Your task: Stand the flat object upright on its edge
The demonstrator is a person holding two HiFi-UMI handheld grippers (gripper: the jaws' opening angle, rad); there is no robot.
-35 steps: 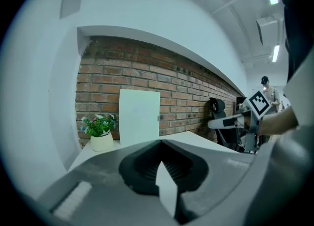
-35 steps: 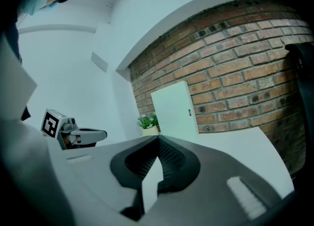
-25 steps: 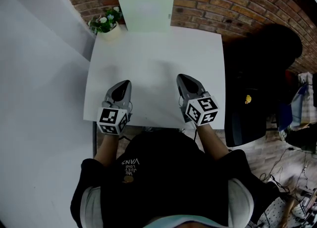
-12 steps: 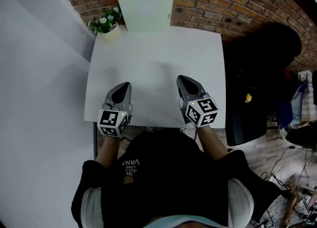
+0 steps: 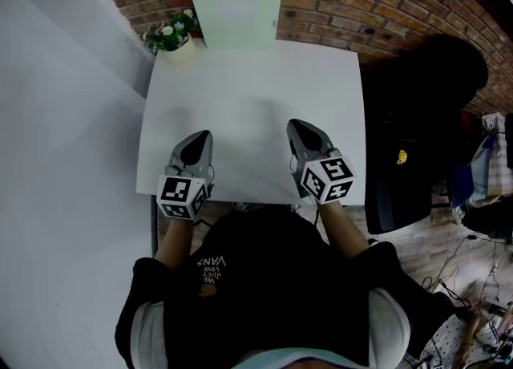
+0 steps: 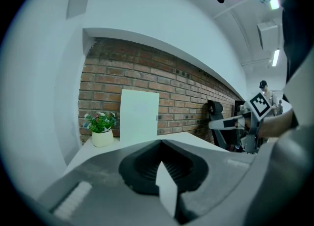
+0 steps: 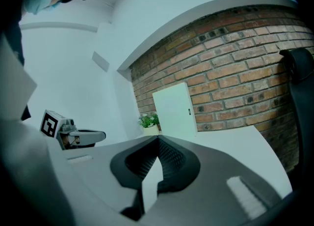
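Observation:
A flat white board [image 5: 236, 13] stands upright at the far edge of the white table [image 5: 256, 95], against the brick wall. It also shows in the left gripper view as a pale board [image 6: 139, 116] and in the right gripper view, board [image 7: 175, 110]. My left gripper [image 5: 200, 136] rests over the table's near left part, shut and empty. My right gripper [image 5: 296, 125] is over the near right part, also shut with nothing in it. Both are far from the board. Each gripper's own view shows jaws closed together, left gripper [image 6: 161, 142] and right gripper [image 7: 158, 137].
A small potted plant [image 5: 170, 36] stands at the table's far left corner beside the board. A black office chair [image 5: 417, 119] is to the right of the table. A grey wall runs along the left side. The person stands at the near edge.

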